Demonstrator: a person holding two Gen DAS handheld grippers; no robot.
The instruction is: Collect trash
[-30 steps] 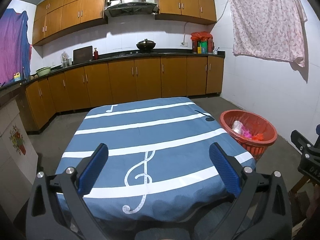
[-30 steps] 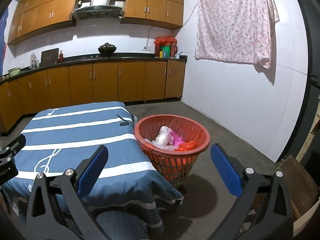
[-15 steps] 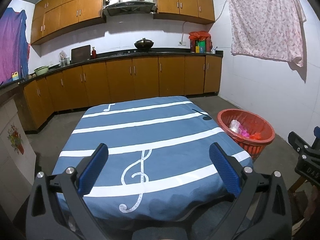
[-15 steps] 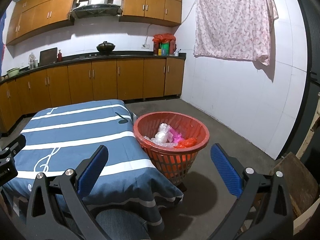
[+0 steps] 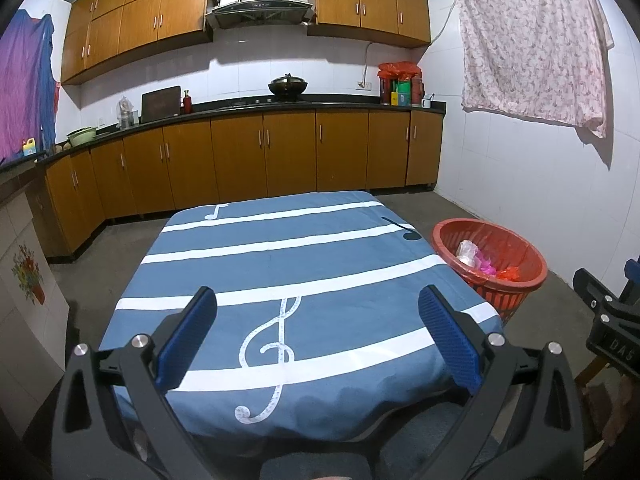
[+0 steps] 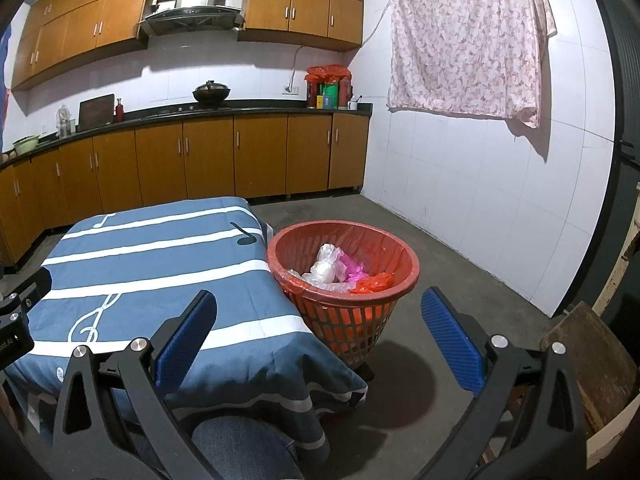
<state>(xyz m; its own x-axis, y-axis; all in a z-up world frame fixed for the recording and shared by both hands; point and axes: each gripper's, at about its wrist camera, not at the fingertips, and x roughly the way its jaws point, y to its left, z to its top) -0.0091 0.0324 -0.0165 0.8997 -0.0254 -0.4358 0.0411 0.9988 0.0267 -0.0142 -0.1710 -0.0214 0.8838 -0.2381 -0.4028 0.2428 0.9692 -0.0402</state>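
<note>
From the left wrist view we look straight down the length of the table under its blue cloth with white stripes and music notes (image 5: 280, 264), and we see the round red plastic mesh basket (image 5: 516, 296) only at the table's far right corner, part of it hidden behind the cloth edge. The right wrist view turns toward that basket (image 6: 352, 320) and shows it whole: it stands on the grey concrete floor (image 6: 460, 280) just beside the table's right edge, lined with a thin clear film, and holds the collected trash, crumpled clear, pink and orange plastic wrappers (image 6: 340, 272). In the left view the same trash (image 5: 480, 260) is a small patch inside the rim.

Our left gripper (image 5: 318, 332) hangs above the near end of the cloth with its blue-padded jaws spread wide and nothing between them. Our right gripper (image 6: 320, 332) is likewise wide open and empty, held over the table's near right corner and the floor below the basket. Each view catches a black edge of the other gripper at its side.

Beyond the table, brown wooden cabinets (image 5: 280, 152) run under a dark countertop, with a black wok (image 5: 288, 86) and a steel range hood (image 5: 260, 4) above it. Right of the basket, a pink floral cloth (image 6: 468, 40) hangs on the white tiled wall. Only the left view shows a purple cloth (image 5: 24, 88) hanging far left of the table.
</note>
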